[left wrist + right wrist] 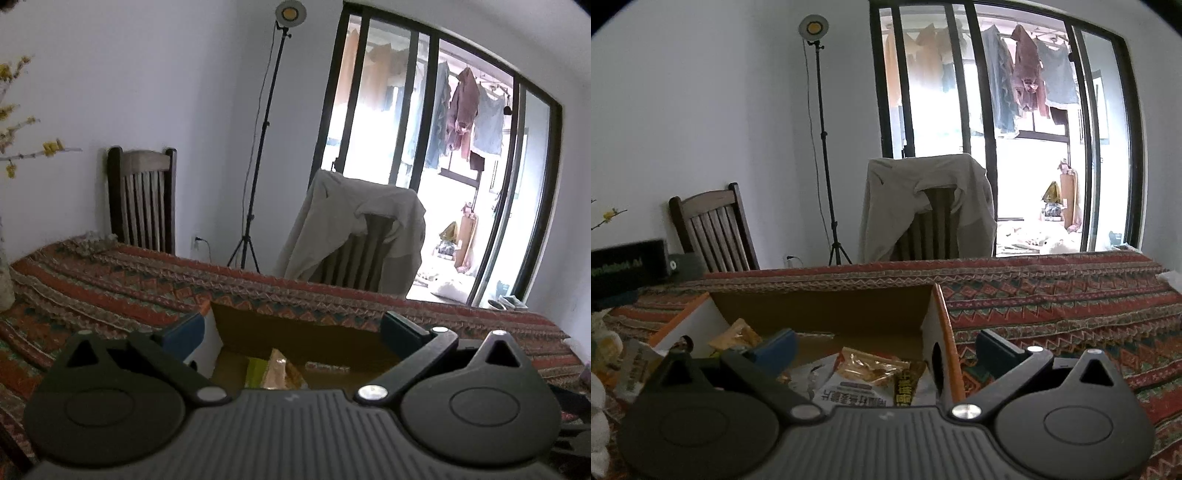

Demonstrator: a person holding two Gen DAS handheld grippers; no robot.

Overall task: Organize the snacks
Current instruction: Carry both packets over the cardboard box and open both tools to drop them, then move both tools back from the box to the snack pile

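An open cardboard box [827,314] with orange-and-white outer walls stands on the patterned tablecloth. It holds several snack packets: a white and gold chip packet [864,380] in the middle and a gold packet [737,336] at its left. My right gripper [886,345] is open and empty, its left finger over the box, its right finger outside the box's right wall. In the left wrist view the same box [295,332] lies just ahead, with a gold packet [282,371] and a green one [255,371] inside. My left gripper [293,328] is open and empty above it.
The table [1052,295] carries a red patterned cloth. More packets [635,365] lie left of the box. Two wooden chairs [713,229] stand behind the table, one draped with a beige jacket [923,206]. A light stand [823,140] is by the wall.
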